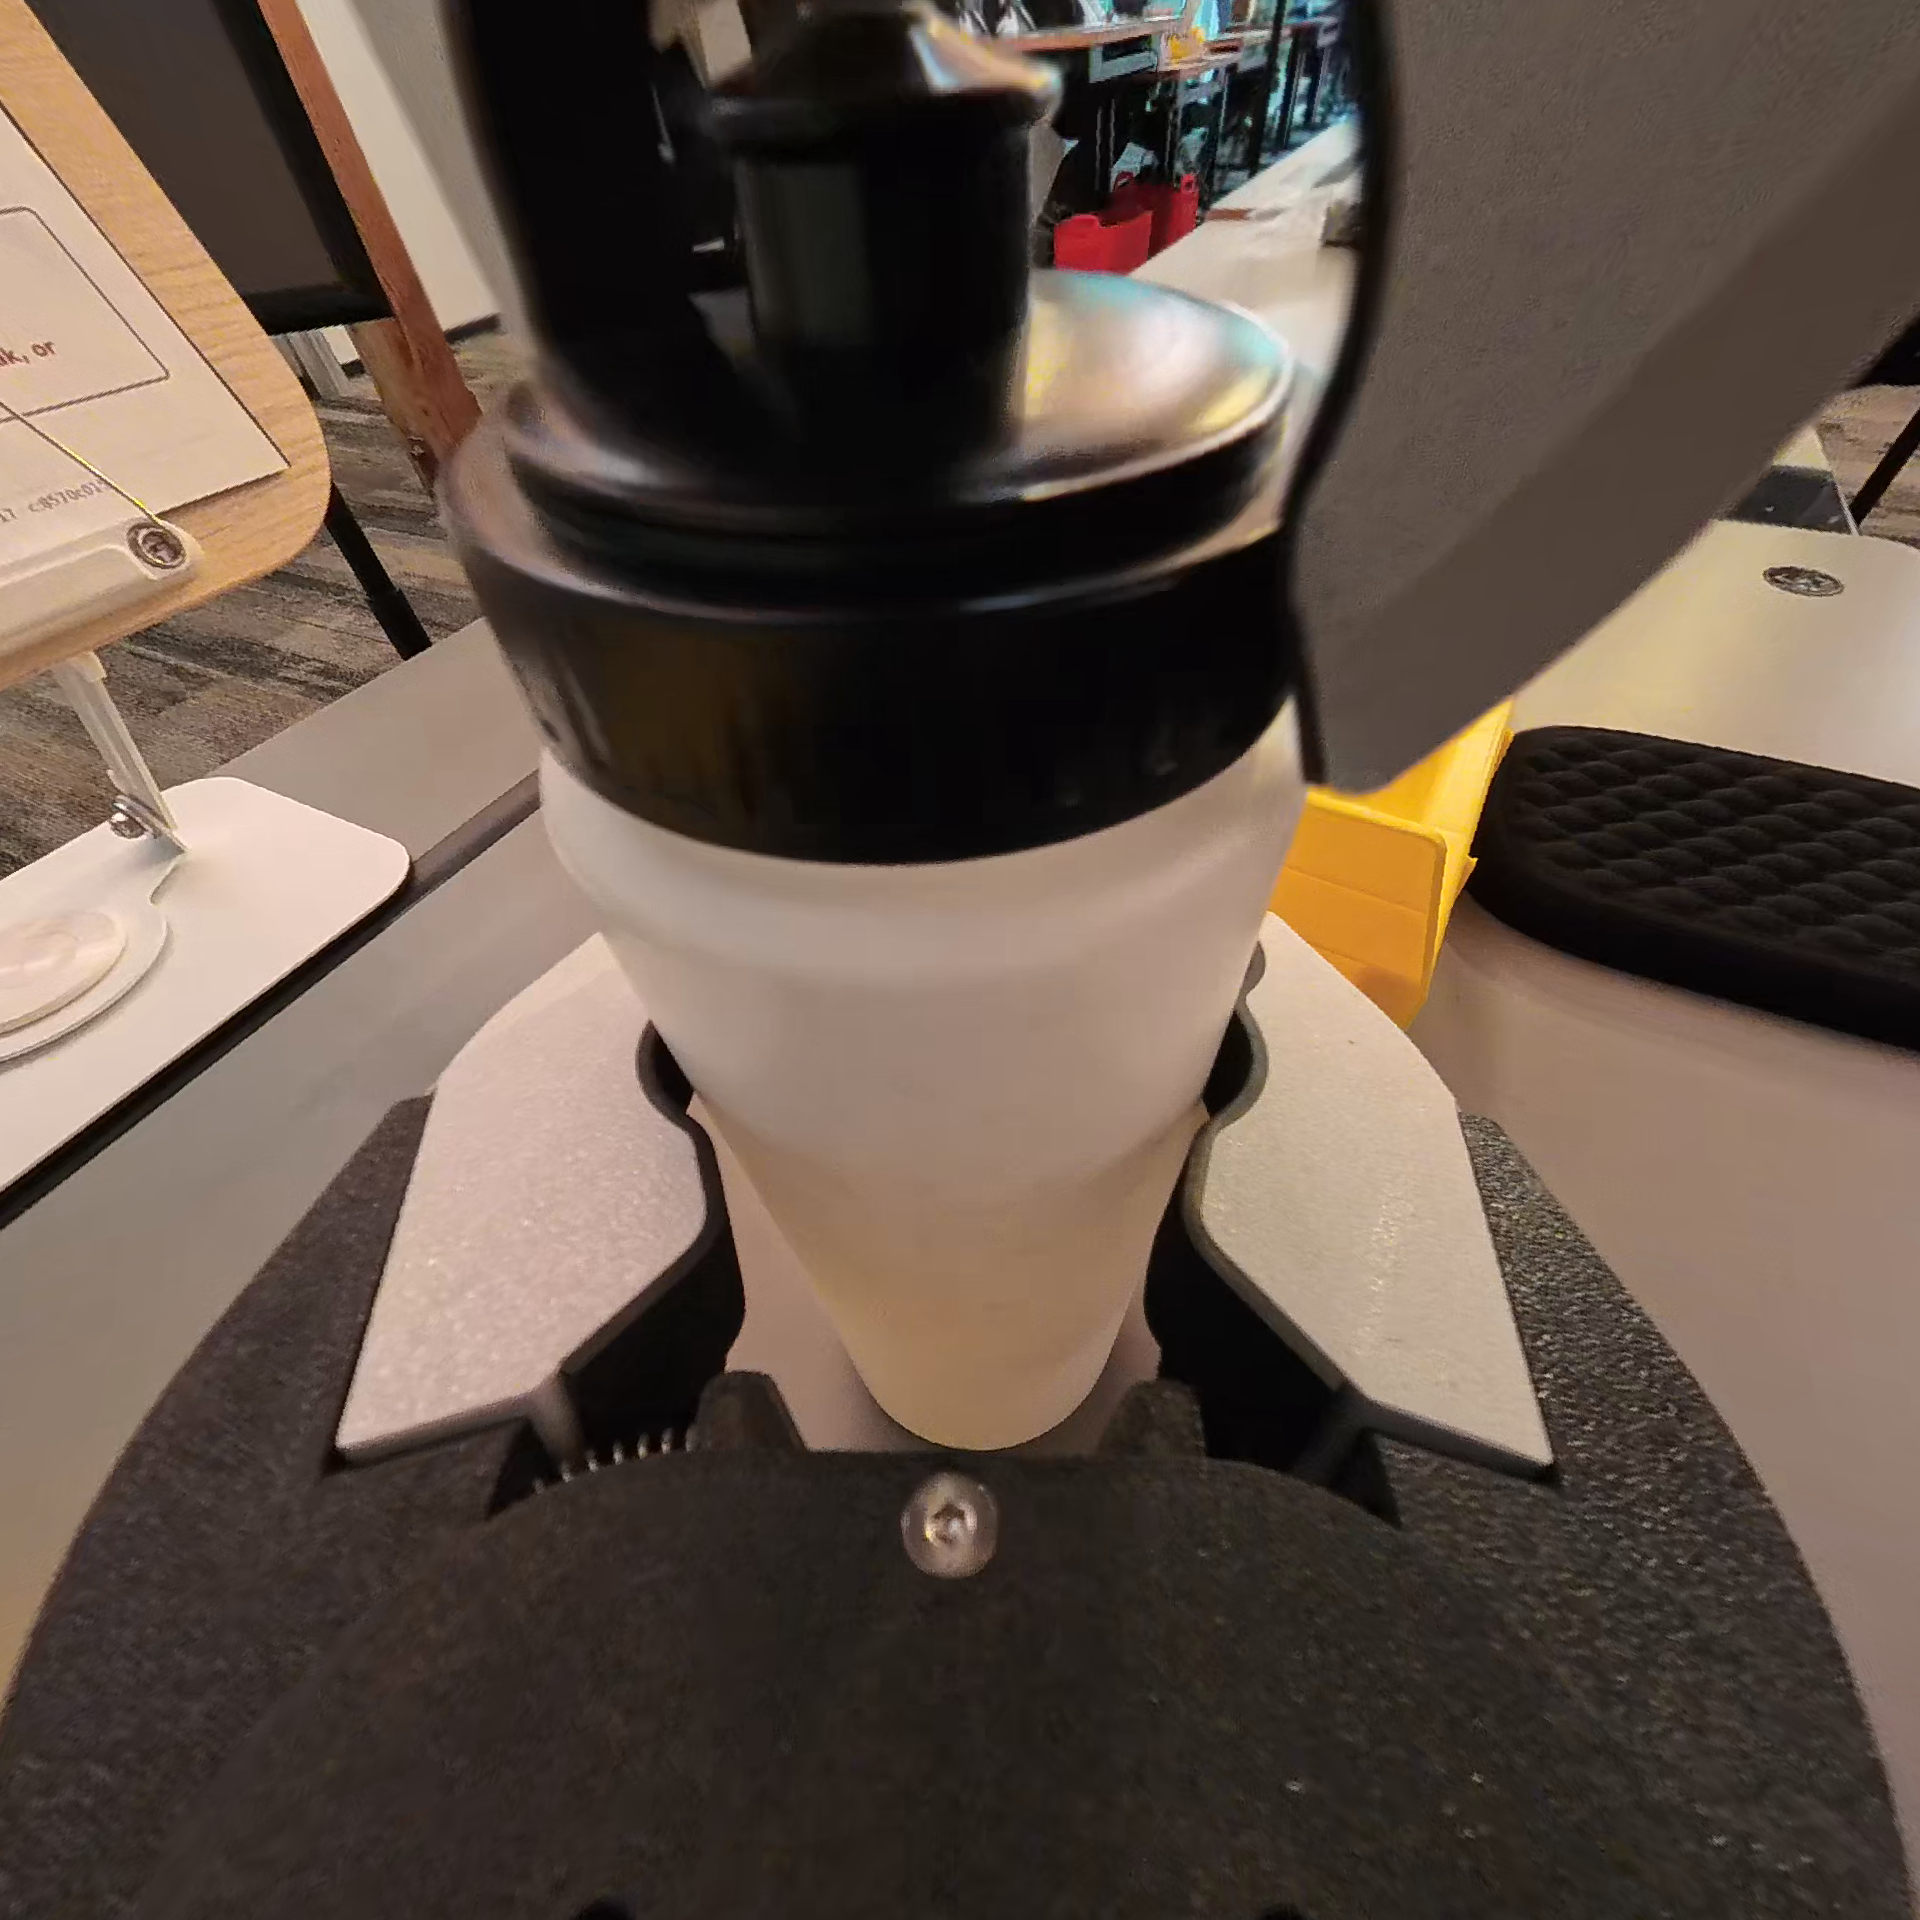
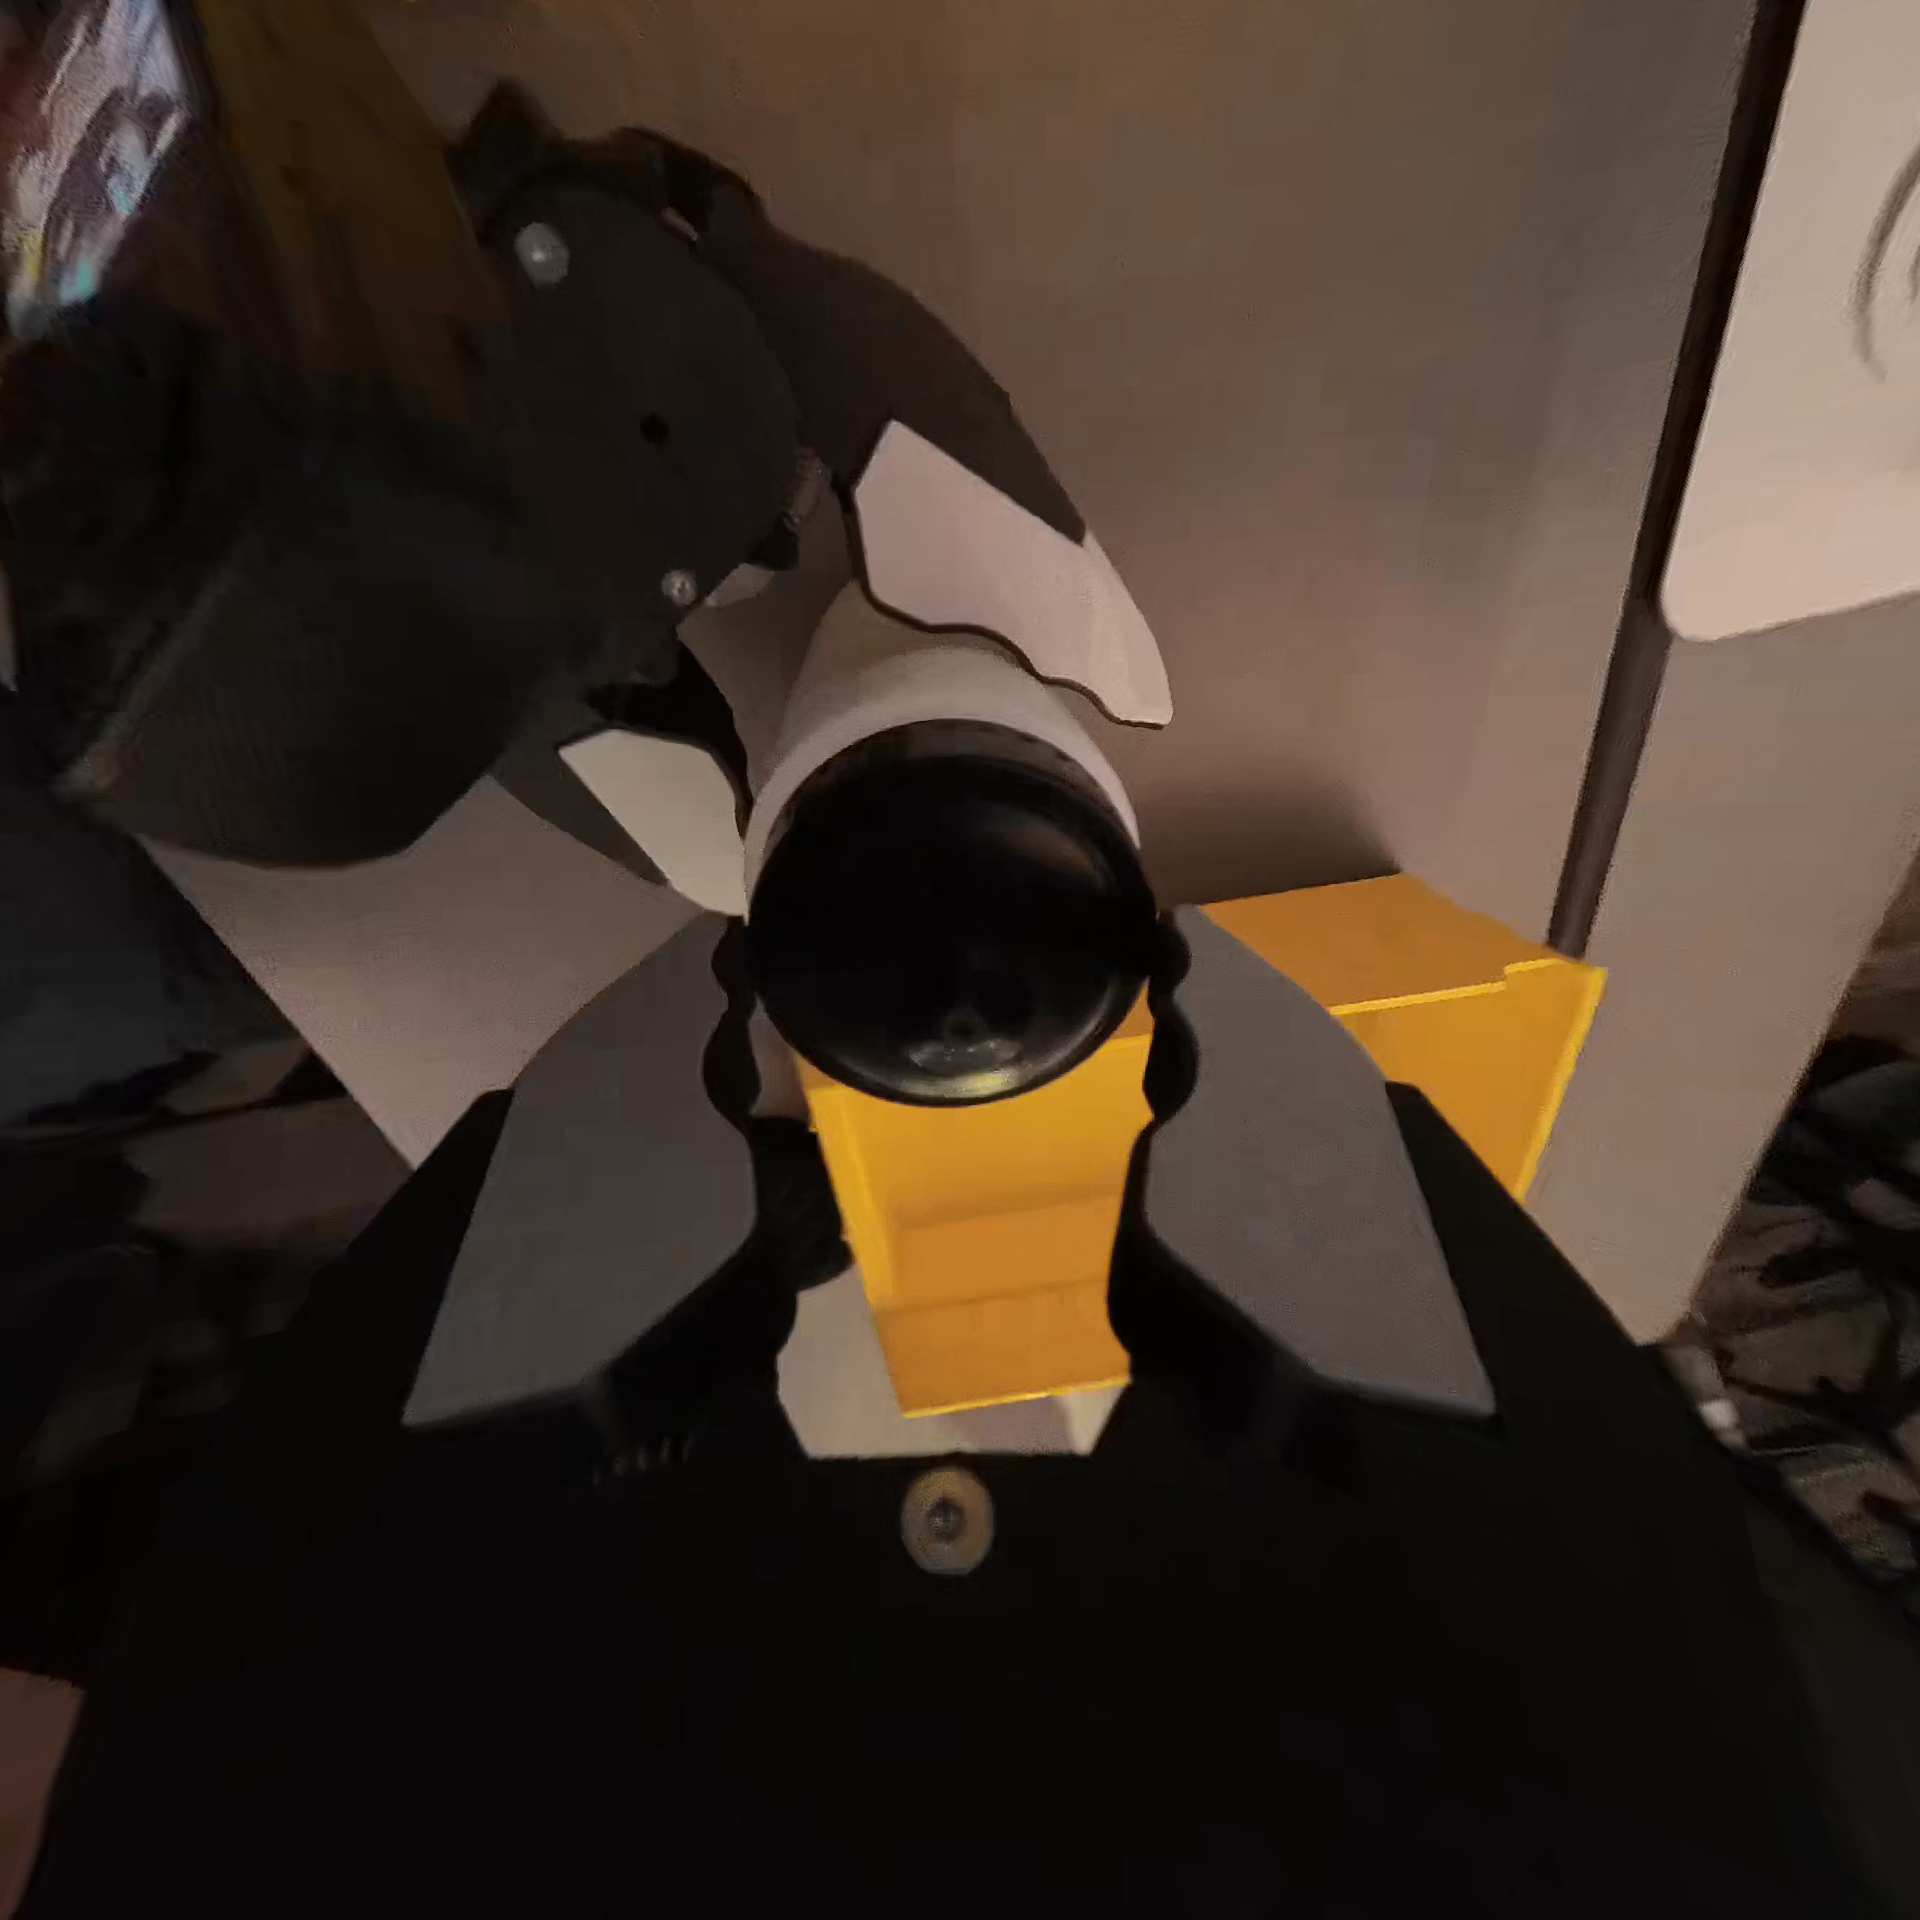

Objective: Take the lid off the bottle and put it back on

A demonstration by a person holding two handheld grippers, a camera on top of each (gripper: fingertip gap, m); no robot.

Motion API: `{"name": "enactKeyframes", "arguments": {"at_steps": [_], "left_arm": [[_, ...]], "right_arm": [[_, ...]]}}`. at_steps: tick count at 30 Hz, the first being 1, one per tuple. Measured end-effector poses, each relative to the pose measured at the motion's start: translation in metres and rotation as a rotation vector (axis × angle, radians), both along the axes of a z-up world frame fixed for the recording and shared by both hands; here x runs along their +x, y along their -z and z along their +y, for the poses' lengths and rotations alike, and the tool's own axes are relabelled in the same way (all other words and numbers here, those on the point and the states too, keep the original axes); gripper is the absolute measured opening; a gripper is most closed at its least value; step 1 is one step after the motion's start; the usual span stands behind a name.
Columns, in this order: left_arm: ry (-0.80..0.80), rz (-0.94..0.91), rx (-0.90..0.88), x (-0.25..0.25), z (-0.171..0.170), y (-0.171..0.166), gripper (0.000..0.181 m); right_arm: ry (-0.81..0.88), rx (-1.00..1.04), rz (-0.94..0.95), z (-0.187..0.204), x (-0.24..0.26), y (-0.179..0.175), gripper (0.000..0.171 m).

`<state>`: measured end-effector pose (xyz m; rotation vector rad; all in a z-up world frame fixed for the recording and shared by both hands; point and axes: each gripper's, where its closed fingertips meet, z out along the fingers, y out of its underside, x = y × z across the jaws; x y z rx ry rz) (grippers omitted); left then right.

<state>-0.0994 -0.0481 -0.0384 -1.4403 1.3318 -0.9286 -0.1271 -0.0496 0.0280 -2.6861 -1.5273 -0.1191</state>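
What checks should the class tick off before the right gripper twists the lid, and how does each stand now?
1. Left gripper shut on the bottle: ok.
2. Lid on the bottle: ok.
3. Right gripper fingers either side of the lid: ok.
4. Right gripper pressing on the lid: cannot tell.
5. Lid screwed fully down: cannot tell, its edge is blurred.
6. Yellow box apart from the bottle: cannot tell.
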Motion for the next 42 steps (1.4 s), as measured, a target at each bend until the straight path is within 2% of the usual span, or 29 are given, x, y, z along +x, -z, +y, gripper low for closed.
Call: {"name": "enactKeyframes", "arguments": {"at_steps": [2,4,9,13,15,18,19,25,27,29,32,34,37,39,40,42], "left_arm": [[-0.002,0.001,-0.003,0.0,0.0,0.0,0.099],[0.003,0.0,-0.004,0.0,0.0,0.0,0.099],[0.0,0.001,-0.006,0.0,0.0,0.0,0.099],[0.001,0.0,-0.007,0.0,0.0,0.0,0.099],[0.002,-0.001,-0.005,0.0,0.0,0.0,0.099],[0.001,0.0,-0.007,0.0,0.0,0.0,0.099],[0.002,0.001,-0.008,0.0,0.0,0.0,0.098],[-0.008,0.002,-0.007,0.0,0.001,0.0,0.098],[-0.011,0.005,-0.007,0.0,0.001,0.001,0.098],[-0.008,0.005,-0.005,0.0,0.0,0.001,0.098],[-0.013,0.008,-0.008,0.0,0.001,0.001,0.099],[-0.012,0.004,-0.017,-0.001,0.003,0.0,0.098],[-0.018,0.012,-0.009,-0.002,0.004,0.001,0.098],[-0.022,0.014,-0.008,-0.002,0.004,0.001,0.098],[-0.023,0.014,-0.008,-0.002,0.004,0.001,0.098],[-0.024,0.012,-0.011,-0.001,0.005,0.001,0.099]], "right_arm": [[-0.211,0.052,-0.034,0.002,-0.002,-0.002,0.073],[-0.296,0.087,0.002,0.003,-0.004,-0.004,0.073],[0.022,0.016,0.159,0.004,-0.004,-0.011,0.073],[0.1,-0.057,0.098,-0.002,0.001,0.0,0.074],[0.0,-0.056,0.021,-0.004,0.004,0.001,0.075],[-0.288,0.03,-0.05,-0.001,0.003,-0.001,0.073],[-0.294,0.037,-0.042,-0.001,0.003,-0.002,0.073],[0.071,0.009,0.164,0.002,-0.015,-0.007,0.075],[0.149,-0.005,0.148,0.003,-0.013,-0.002,0.075],[0.07,-0.007,0.079,0.001,-0.008,0.002,0.074],[-0.225,0.067,0.019,0.0,-0.01,-0.001,0.072],[-0.278,0.123,0.048,0.003,-0.015,-0.006,0.07],[-0.18,0.206,0.157,0.004,-0.012,-0.025,0.071],[-0.058,0.348,0.244,0.009,0.014,-0.047,0.07],[0.07,0.427,0.26,0.012,0.045,-0.056,0.069],[0.407,0.554,0.217,0.01,0.135,-0.056,0.069]]}}
